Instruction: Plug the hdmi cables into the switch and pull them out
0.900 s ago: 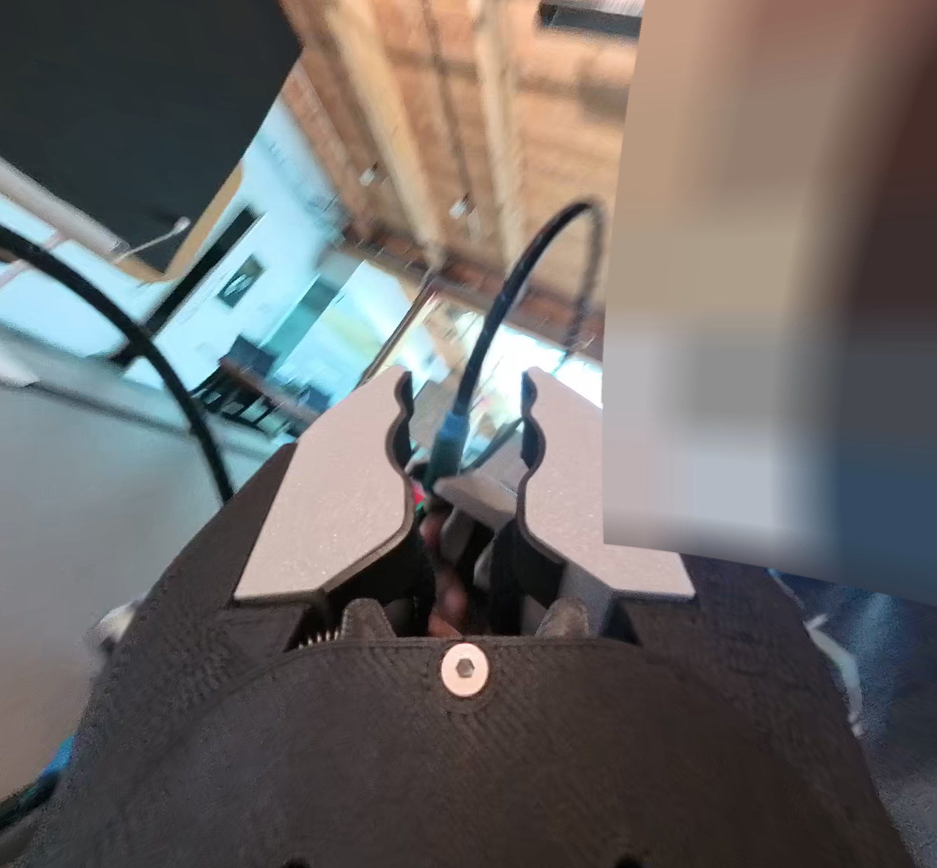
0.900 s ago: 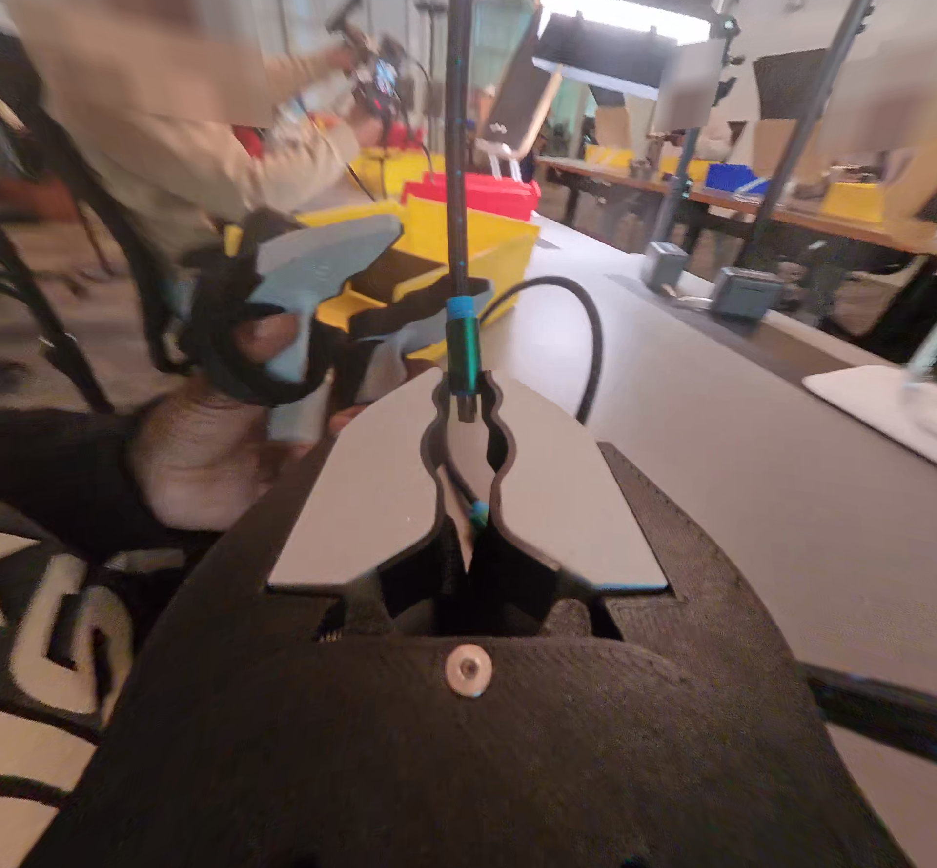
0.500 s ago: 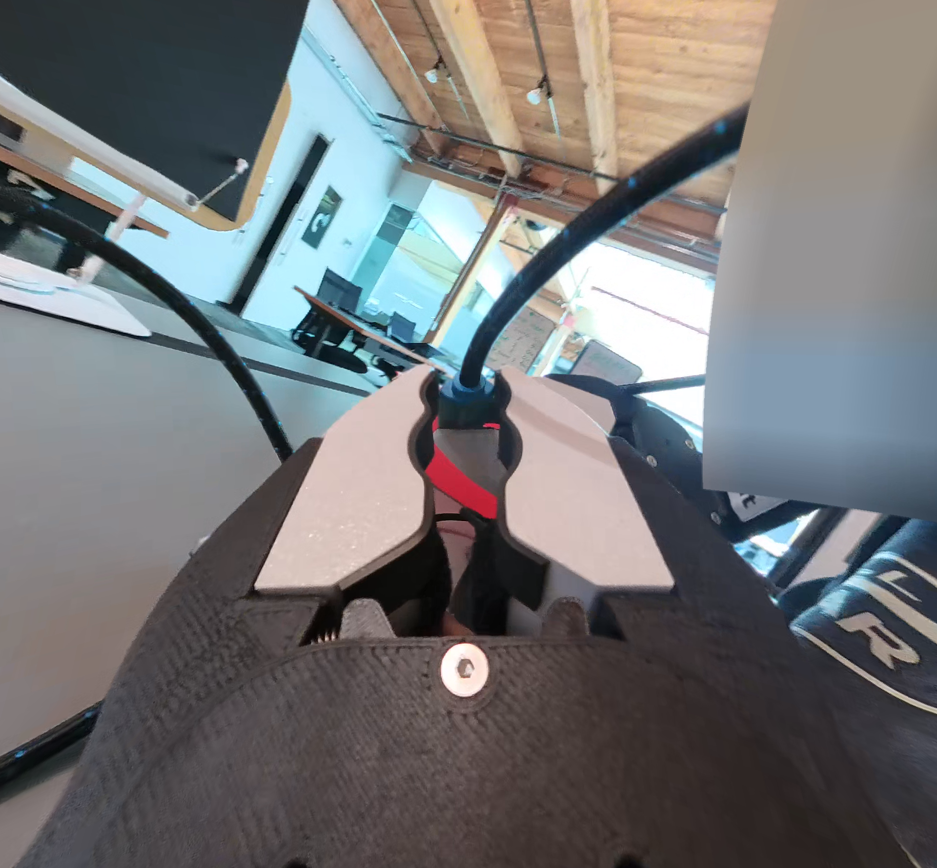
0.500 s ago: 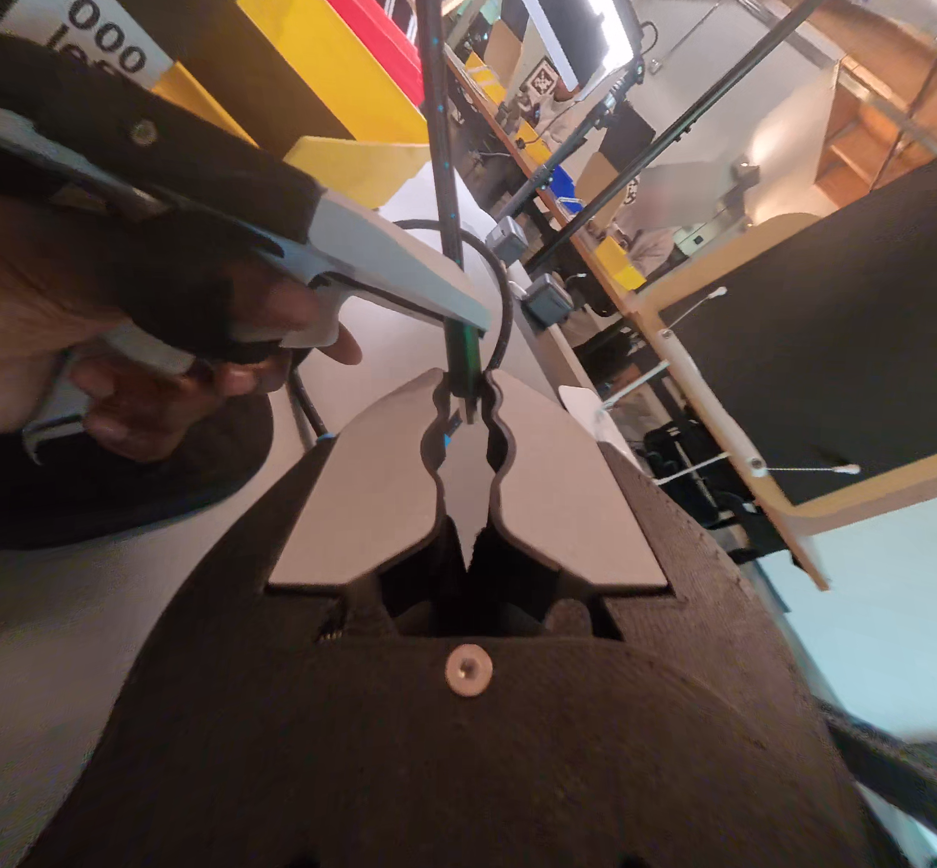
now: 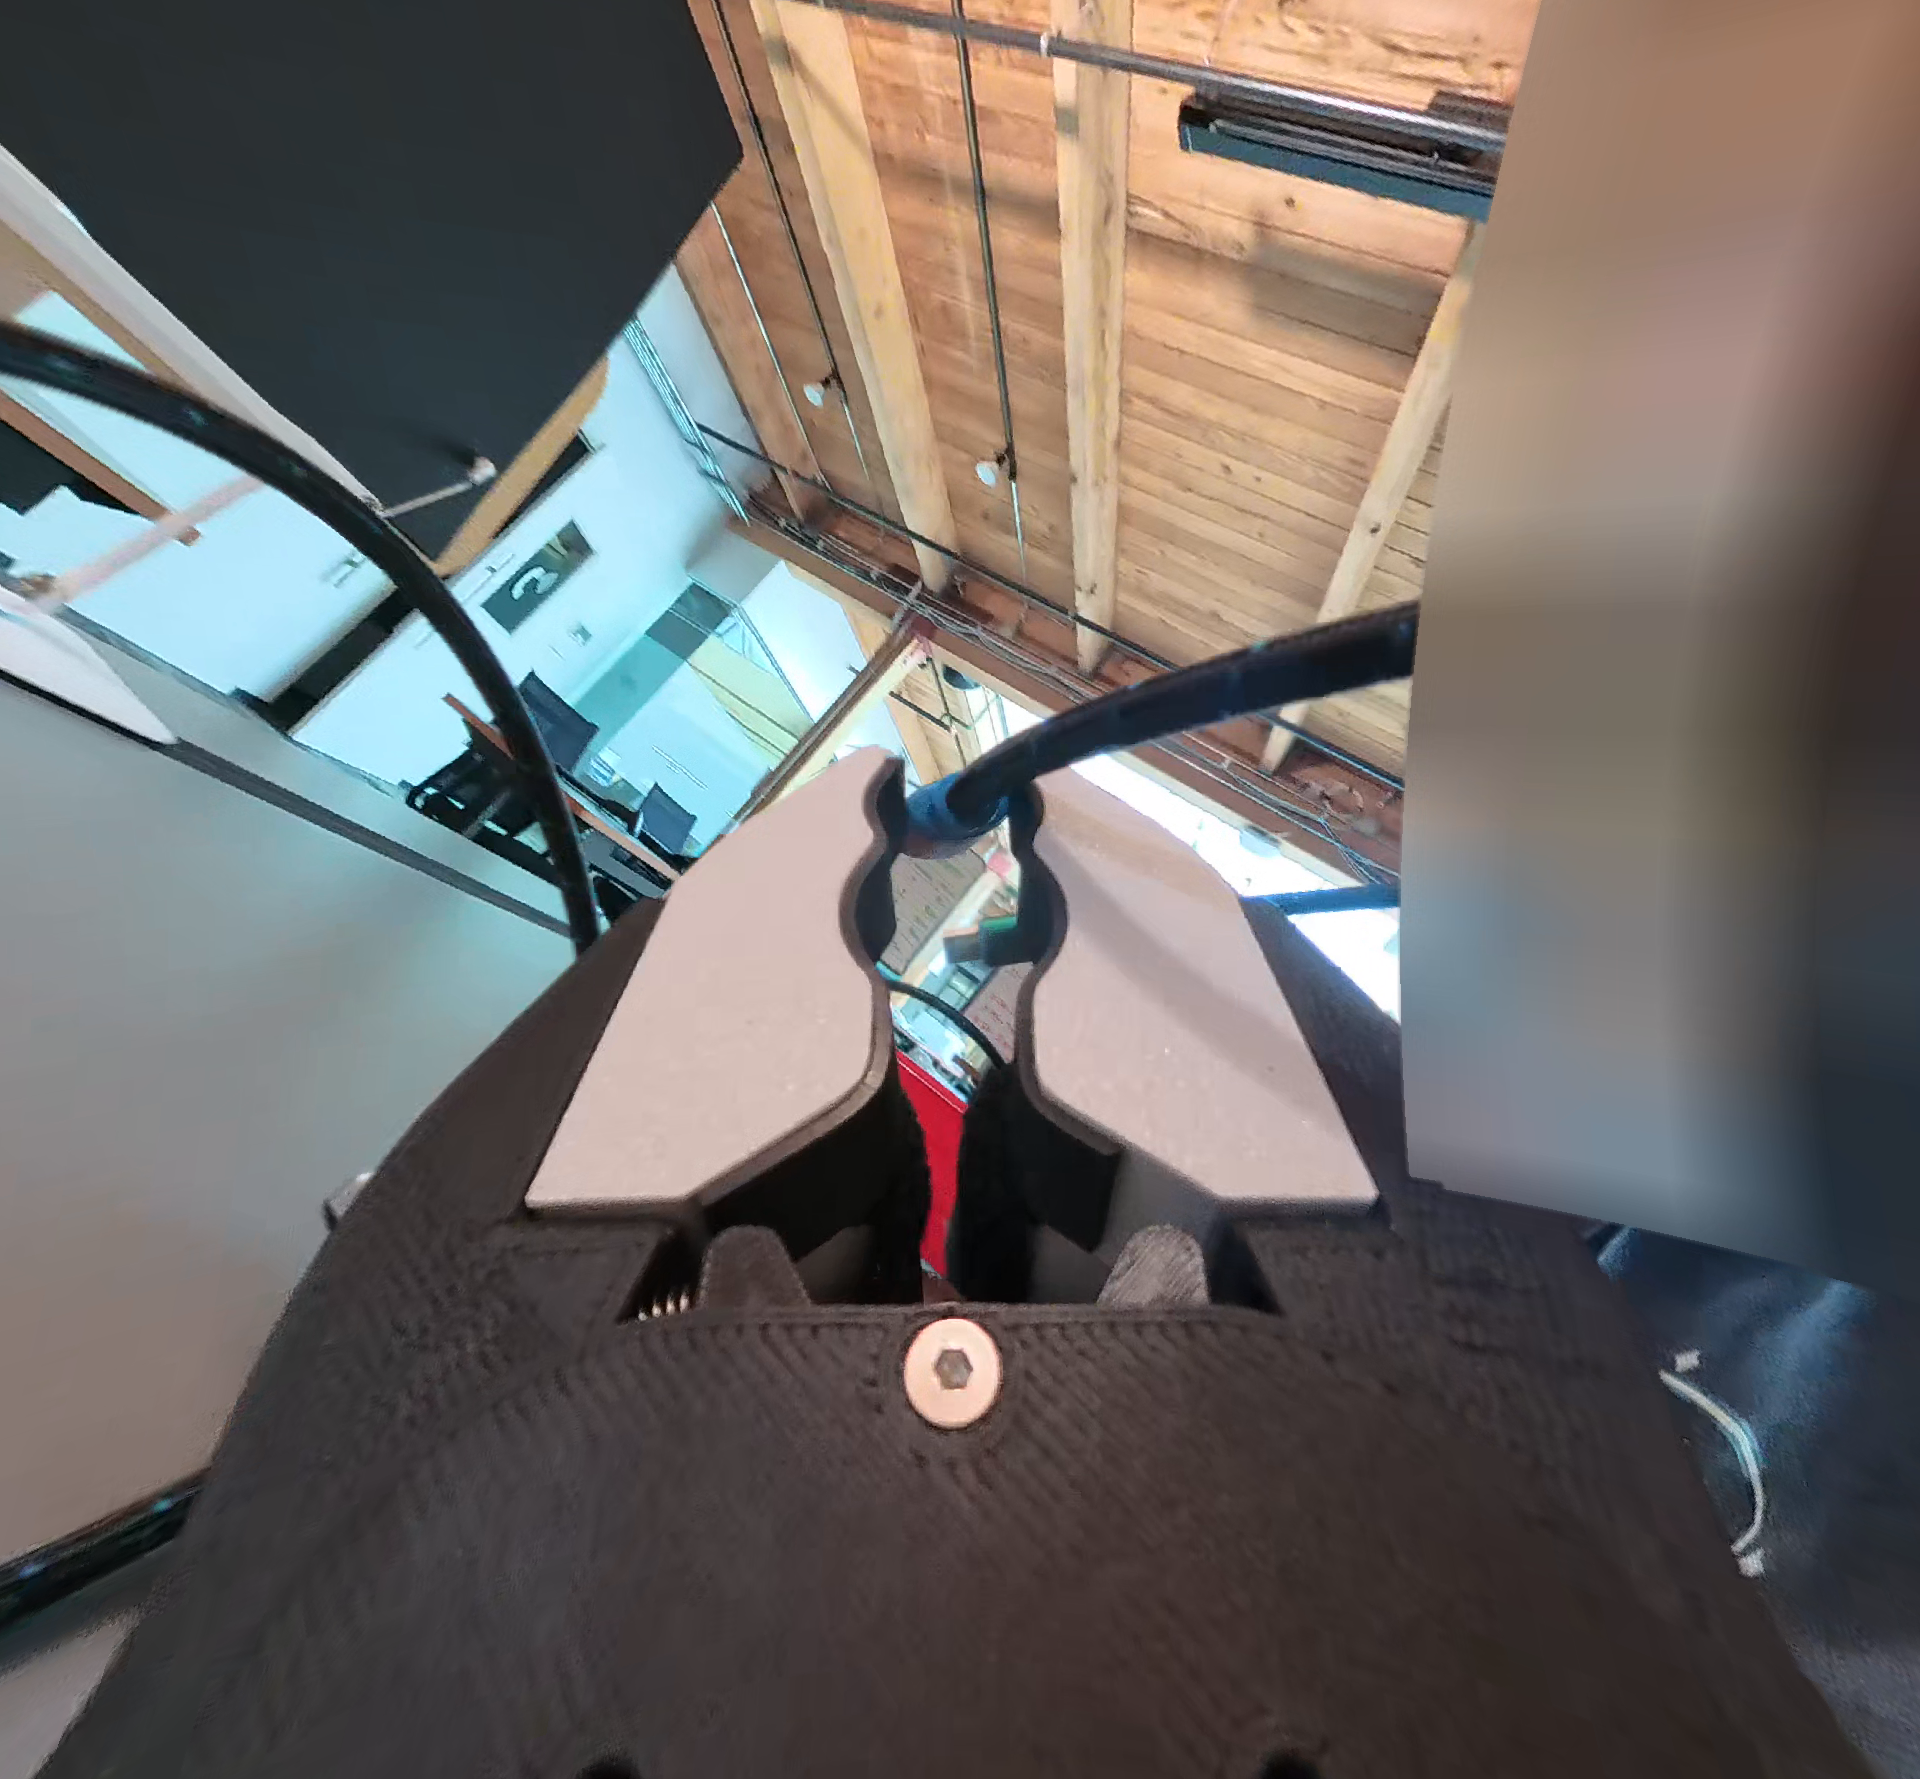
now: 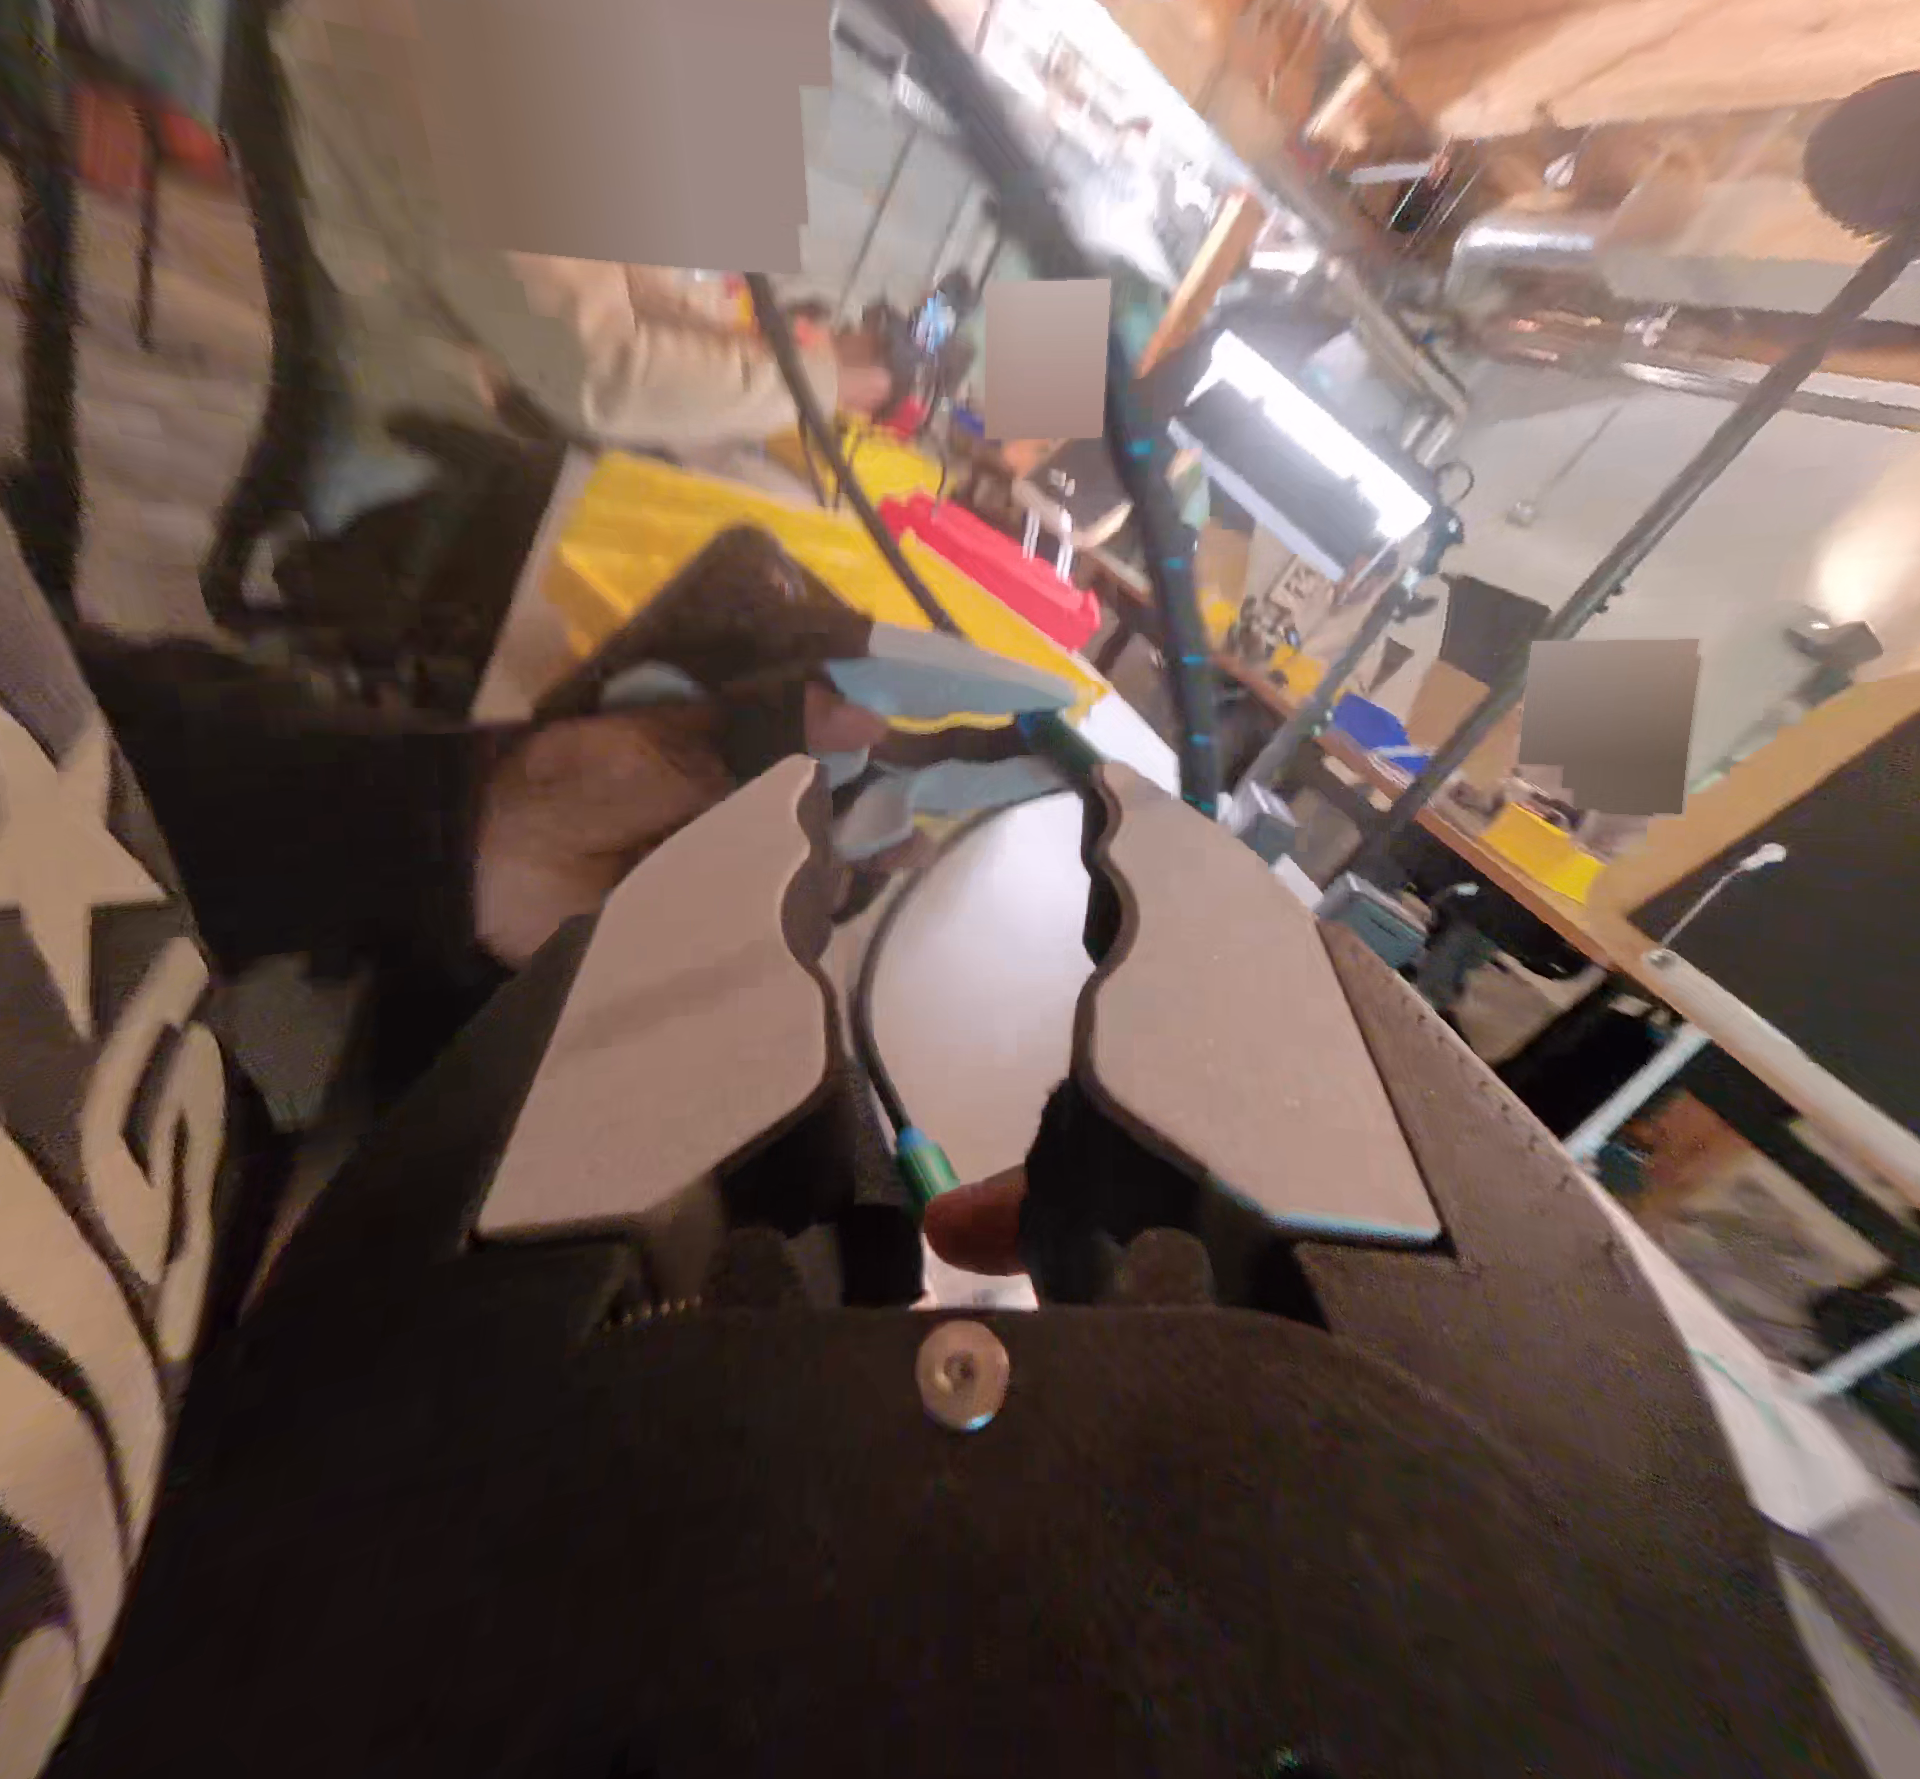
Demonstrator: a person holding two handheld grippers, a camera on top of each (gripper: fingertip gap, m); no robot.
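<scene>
My left gripper [image 5: 954, 794] points up toward the ceiling and is shut on the blue-collared plug [image 5: 935, 813] of a black HDMI cable [image 5: 1174, 690], which arcs off to the right. My right gripper [image 6: 951, 782] is open and empty. Beyond its tips the left gripper [image 6: 1029, 716] holds that plug [image 6: 1051, 737], and the cable [image 6: 1164, 566] rises from it. A second black cable [image 6: 873, 981] loops between the right fingers and ends in a green-blue plug [image 6: 925, 1170] near the gripper's base. No switch shows in either view.
A grey table [image 5: 156, 1054] lies to the left, with another black cable [image 5: 457, 649] arching over it. Yellow bins [image 6: 644, 524] and a red bin [image 6: 987, 566] stand behind the left gripper. A black panel [image 5: 312, 119] hangs above. A light stand [image 6: 1621, 524] is at right.
My right gripper has opened and let go of the plug, which now stays in the left gripper. Both views have swung, and the right view is blurred by motion.
</scene>
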